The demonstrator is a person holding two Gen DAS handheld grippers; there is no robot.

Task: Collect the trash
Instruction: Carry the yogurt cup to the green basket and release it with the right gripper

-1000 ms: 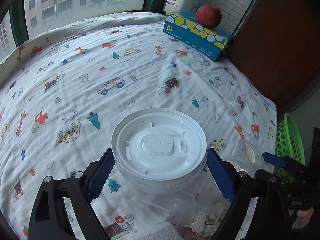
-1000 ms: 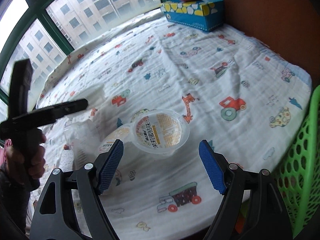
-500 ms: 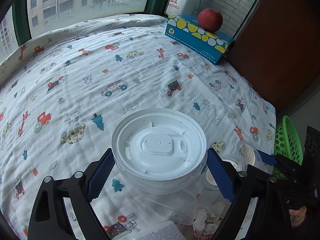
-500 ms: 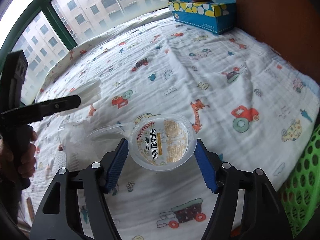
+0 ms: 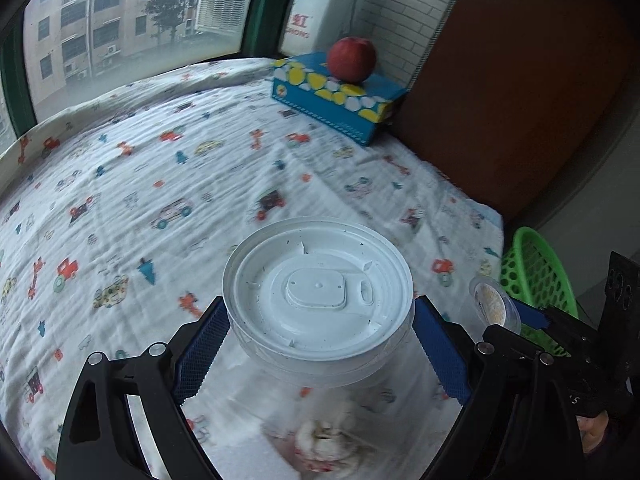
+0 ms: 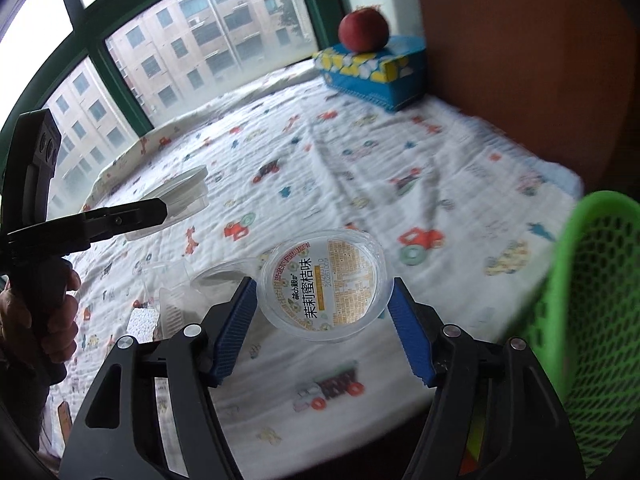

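My left gripper (image 5: 320, 344) is shut on a white round plastic container with a lid (image 5: 318, 292), held above the bed. My right gripper (image 6: 322, 300) is shut on a clear jelly cup with a printed label (image 6: 324, 282), lifted off the sheet. The cup also shows in the left wrist view (image 5: 494, 304), near the green mesh basket (image 5: 536, 276). The basket stands at the right in the right wrist view (image 6: 600, 304). The left gripper and its container show at the left of the right wrist view (image 6: 176, 200).
A clear plastic bag with crumpled tissue (image 5: 332, 436) and a white foam piece (image 6: 142, 322) lie on the cartoon-print sheet (image 5: 160, 184). A blue tissue box (image 5: 336, 96) with a red apple (image 5: 352, 58) on it stands at the far corner by a brown panel.
My right gripper closed on the jelly cup and lifted it toward the green basket. My left gripper raised the white container off the sheet.
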